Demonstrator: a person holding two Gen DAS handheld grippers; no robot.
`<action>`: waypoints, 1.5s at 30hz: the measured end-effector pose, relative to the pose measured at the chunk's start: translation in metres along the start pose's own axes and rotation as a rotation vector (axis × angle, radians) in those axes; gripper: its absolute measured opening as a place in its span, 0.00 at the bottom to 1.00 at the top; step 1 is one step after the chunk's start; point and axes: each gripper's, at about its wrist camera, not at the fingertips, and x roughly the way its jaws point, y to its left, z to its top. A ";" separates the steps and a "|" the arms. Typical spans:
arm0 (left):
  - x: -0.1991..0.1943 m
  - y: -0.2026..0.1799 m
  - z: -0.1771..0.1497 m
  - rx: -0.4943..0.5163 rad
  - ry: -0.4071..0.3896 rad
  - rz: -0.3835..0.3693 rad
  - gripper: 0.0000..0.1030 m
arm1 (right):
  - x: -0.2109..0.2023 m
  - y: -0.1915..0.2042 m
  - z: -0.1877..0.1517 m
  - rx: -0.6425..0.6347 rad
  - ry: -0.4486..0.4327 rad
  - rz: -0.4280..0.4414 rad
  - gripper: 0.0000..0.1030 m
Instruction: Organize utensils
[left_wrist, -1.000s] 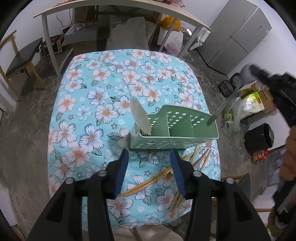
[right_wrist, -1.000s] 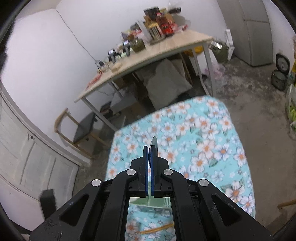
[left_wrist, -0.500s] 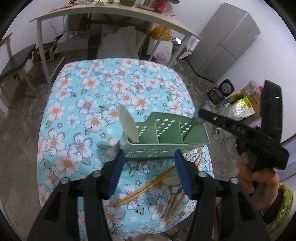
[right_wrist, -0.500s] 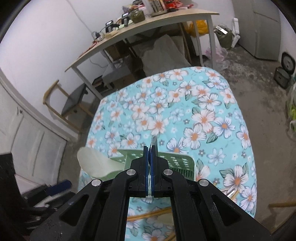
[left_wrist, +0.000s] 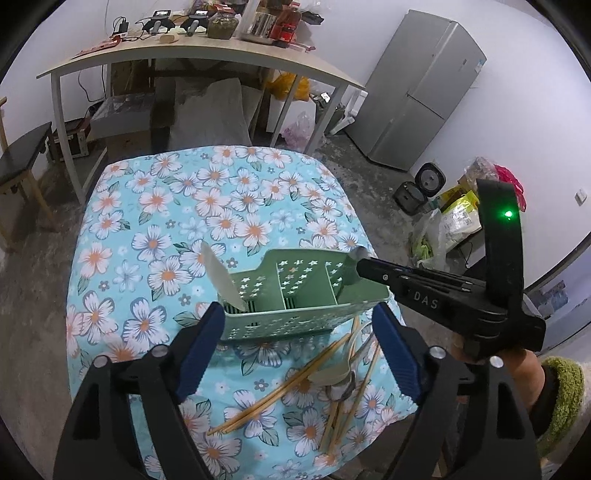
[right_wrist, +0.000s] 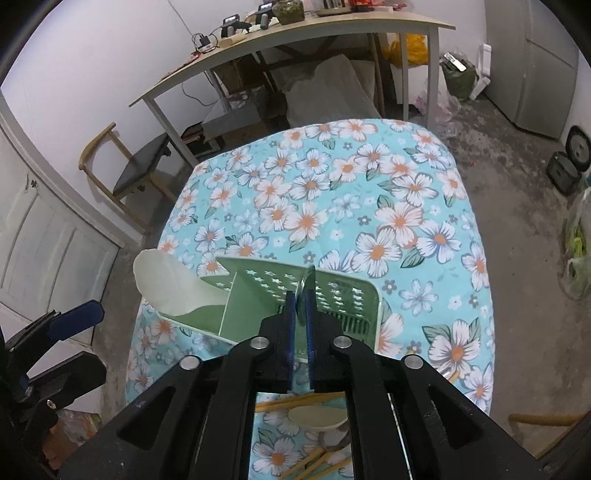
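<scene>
The right gripper (right_wrist: 301, 295), jaws closed on a thin metal utensil (right_wrist: 307, 286), has been brought over the green perforated plastic caddy's (left_wrist: 295, 295) right compartment, so release is judged imminent. The left gripper (left_wrist: 299, 343) is held wide open and empty.

Utensil (right_wrist: 306, 291) mostly hidden between right fingers (right_wrist: 290, 314) — type unclear.

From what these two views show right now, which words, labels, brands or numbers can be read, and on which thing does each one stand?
"DAS": pale letters on the black side of the right claw, seen in the left wrist view.
Yellow bag on the floor: it carries print, too small to read.
Boxes and jars on the wooden desk: labels too blurred to read.
Green utensil caddy: only star-shaped holes, no text.
</scene>
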 end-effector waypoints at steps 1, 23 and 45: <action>0.000 0.000 0.000 -0.005 -0.002 -0.001 0.81 | -0.001 0.000 0.000 0.001 0.000 0.002 0.14; 0.003 -0.008 -0.007 -0.032 0.042 -0.032 0.94 | -0.053 -0.025 -0.049 -0.021 0.082 -0.207 0.86; 0.041 -0.045 -0.059 0.183 0.281 0.054 0.94 | -0.043 -0.032 -0.094 -0.151 0.149 -0.346 0.92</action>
